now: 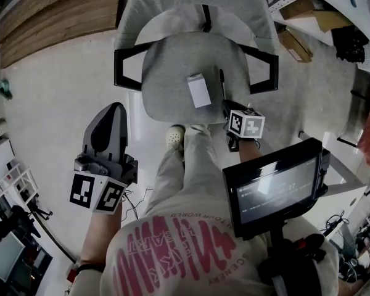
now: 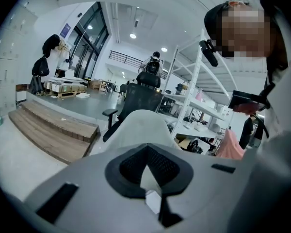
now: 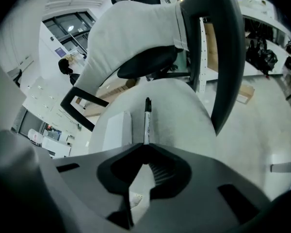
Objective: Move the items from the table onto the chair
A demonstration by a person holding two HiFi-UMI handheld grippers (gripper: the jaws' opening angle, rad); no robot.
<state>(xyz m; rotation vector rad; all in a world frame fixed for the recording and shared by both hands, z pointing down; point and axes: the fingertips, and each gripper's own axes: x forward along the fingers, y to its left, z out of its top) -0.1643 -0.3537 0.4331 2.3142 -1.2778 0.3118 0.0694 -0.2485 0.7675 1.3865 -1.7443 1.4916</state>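
We find the white box (image 1: 199, 91) already on the chair seat (image 1: 166, 73), the right hand-held gripper (image 1: 228, 108) clamped on the black marker (image 1: 222, 84) just above that seat, the left hand-held gripper (image 1: 114, 110) closed and empty, and any remainder unseen.

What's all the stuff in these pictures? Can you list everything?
chair: one, grey with black armrests, middle of the floor
box: one, white, on the chair seat
marker: one, pale with a black cap, over the seat beside the box
steps: one set, brown wood, far left
cardboard box: one, brown, far right
screen: one, black, in front of the person
shoe: one, white, below the seat
left gripper: grey, shut, empty
right gripper: grey, shut on the marker
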